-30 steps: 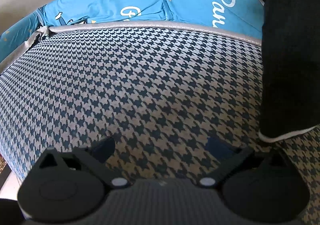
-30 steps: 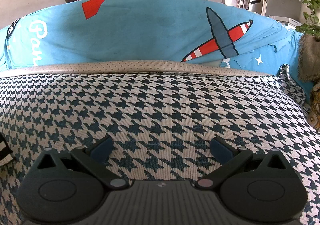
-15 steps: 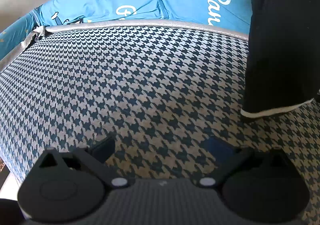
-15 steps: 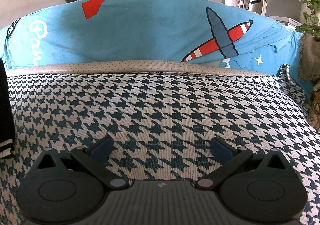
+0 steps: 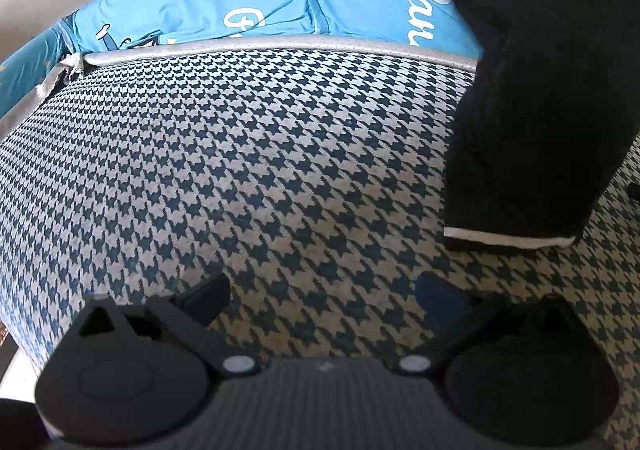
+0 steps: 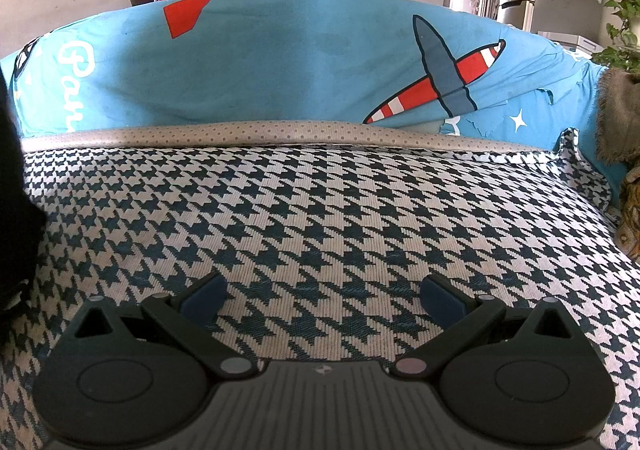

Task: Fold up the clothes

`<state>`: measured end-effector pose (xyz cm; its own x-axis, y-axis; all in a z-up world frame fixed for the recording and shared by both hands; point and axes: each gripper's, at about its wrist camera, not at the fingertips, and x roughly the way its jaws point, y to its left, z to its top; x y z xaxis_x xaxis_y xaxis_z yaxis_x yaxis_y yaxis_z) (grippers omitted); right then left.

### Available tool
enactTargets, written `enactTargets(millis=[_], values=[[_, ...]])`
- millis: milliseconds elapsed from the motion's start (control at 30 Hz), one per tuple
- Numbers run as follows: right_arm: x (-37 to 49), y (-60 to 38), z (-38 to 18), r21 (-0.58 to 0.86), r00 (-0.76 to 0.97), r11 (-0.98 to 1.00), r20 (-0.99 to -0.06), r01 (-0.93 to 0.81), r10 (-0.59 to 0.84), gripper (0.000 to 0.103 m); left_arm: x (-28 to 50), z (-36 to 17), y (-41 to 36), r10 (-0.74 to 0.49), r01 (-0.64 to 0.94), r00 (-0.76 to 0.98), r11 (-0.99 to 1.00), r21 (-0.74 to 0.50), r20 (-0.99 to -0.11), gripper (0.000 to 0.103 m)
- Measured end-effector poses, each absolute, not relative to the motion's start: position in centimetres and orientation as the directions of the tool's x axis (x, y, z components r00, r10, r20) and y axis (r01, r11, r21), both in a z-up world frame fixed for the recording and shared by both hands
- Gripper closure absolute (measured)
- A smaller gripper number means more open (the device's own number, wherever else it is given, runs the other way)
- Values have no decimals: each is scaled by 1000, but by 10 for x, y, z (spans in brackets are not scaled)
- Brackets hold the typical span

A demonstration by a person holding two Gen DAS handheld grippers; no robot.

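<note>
Left gripper [image 5: 322, 300] at bottom centre of its view, jaws spread wide, nothing between the blue pads [image 5: 438, 298], hovering low over the houndstooth seat cover [image 5: 248, 170]. Right gripper [image 6: 322, 300] same pose in its view: bottom centre, jaws wide apart, empty, blue pad [image 6: 202, 298] on each side, houndstooth seat cover [image 6: 340, 218] filling the gap.

Black garment [image 5: 548, 90] sits in the right third of the left wrist view, running from the top edge down to mid-frame. Long axis near vertical in frame, leaning slightly left toward the bottom. Lower end has a white hem stripe [image 5: 506, 239], roughly horizontal, at or just above the cover; contact can't be confirmed. Hem is up and right of the left gripper's right pad, near but apart. What holds the garment's top is out of frame.

In the right wrist view the same black garment [image 6: 16, 218] shows only as a dark strip on the far left edge, mid-height, well left of the right gripper.

Behind the seat: grey dotted piping band [image 6: 256, 132] across mid-frame, then a blue printed sheet [image 6: 280, 62] over the backrest with an aeroplane print [image 6: 444, 78] right of centre and white script lettering at left. Room wall, doorways and fridge along the top.
</note>
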<state>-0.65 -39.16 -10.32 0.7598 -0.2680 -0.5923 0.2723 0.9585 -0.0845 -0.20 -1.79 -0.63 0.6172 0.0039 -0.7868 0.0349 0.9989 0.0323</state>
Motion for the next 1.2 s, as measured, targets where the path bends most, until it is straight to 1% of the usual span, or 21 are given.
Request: enactTargets(millis=[633,1200], values=[[-6,-392,-103,-84,760,959,-592,272,-268,0,-2,-6,-19,-4,46,607,999,30,-795,0],[-7,-392,-103,-84,760,958,-592,273,-268,0,-5,-12,-18,22,47,597,997,63,-802,0]])
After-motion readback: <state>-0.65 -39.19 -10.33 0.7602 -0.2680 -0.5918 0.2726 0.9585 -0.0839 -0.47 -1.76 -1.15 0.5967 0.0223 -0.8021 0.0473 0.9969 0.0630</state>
